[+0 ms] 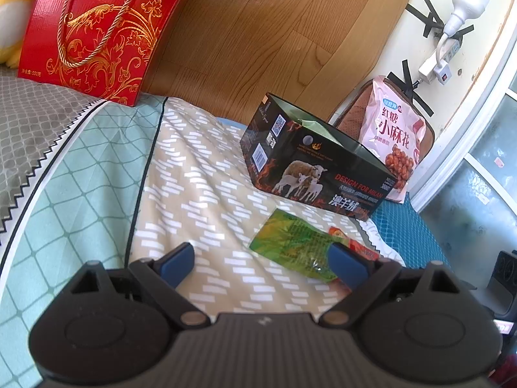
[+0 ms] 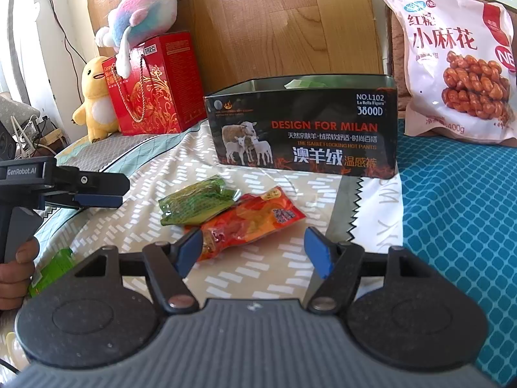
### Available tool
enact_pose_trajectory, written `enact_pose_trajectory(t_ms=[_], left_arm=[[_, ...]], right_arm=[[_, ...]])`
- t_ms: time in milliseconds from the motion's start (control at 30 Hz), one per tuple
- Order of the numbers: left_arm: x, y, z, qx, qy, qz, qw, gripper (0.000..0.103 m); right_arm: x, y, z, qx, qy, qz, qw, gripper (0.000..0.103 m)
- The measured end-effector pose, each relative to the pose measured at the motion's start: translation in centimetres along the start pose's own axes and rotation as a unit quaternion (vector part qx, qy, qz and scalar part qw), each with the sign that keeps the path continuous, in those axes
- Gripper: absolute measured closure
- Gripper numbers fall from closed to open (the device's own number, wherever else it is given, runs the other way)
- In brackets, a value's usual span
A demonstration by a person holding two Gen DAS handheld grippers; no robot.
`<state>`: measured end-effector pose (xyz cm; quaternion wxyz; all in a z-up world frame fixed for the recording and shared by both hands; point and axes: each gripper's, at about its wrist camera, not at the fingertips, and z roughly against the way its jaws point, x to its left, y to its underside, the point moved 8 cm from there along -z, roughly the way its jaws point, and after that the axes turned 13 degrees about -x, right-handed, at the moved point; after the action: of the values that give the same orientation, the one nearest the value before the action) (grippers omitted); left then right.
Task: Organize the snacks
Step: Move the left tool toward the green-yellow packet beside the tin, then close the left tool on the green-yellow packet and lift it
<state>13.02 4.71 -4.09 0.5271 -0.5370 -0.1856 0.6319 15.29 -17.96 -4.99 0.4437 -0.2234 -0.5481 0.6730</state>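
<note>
A black open-topped box (image 1: 318,158) printed with sheep stands on the bed; it also shows in the right wrist view (image 2: 303,129), with a green packet inside. A green snack packet (image 2: 197,203) and a red-orange snack packet (image 2: 255,216) lie side by side in front of it. My left gripper (image 1: 263,263) is open and empty, the green packet (image 1: 290,245) just ahead of its right finger. It shows from the side in the right wrist view (image 2: 113,190). My right gripper (image 2: 255,252) is open, its fingers astride the near end of the red-orange packet. Another green packet (image 2: 53,270) lies near the hand.
A large pink bag of twisted dough snacks (image 2: 458,61) leans against the wall behind the box, also in the left wrist view (image 1: 395,135). A red gift box (image 1: 97,32) and plush toys (image 2: 97,97) stand at the wooden headboard. A blue mat (image 2: 458,194) lies to the right.
</note>
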Motion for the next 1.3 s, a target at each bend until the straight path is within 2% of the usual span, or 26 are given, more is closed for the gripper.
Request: enact_pose_trajectory(t_ms=[933,1167,1233,1300], left_arm=[[-0.1,0.0,0.0,0.001,-0.001,-0.001,1.0000,0.009],[-0.1,0.1,-0.1,0.016,0.006,-0.001,0.9999,0.007],[-0.2,-0.1,0.0,0.029,0.015,0.016,0.9993,0.007],[-0.6,-0.6,0.4,0.035,0.040,0.047,0.9975,0.007]], right_arm=[[-0.1,-0.1,0.1,-0.004,0.001,0.001,1.000,0.032],[0.3,-0.8,0.9,-0.029,-0.010,0.001,1.000,0.032],[0.5,-1.5,1.0,-0.033,-0.023,0.005,0.999,0.032],[0.9,-2.5,0.9,-0.039,-0.034,0.019,0.998,0.032]])
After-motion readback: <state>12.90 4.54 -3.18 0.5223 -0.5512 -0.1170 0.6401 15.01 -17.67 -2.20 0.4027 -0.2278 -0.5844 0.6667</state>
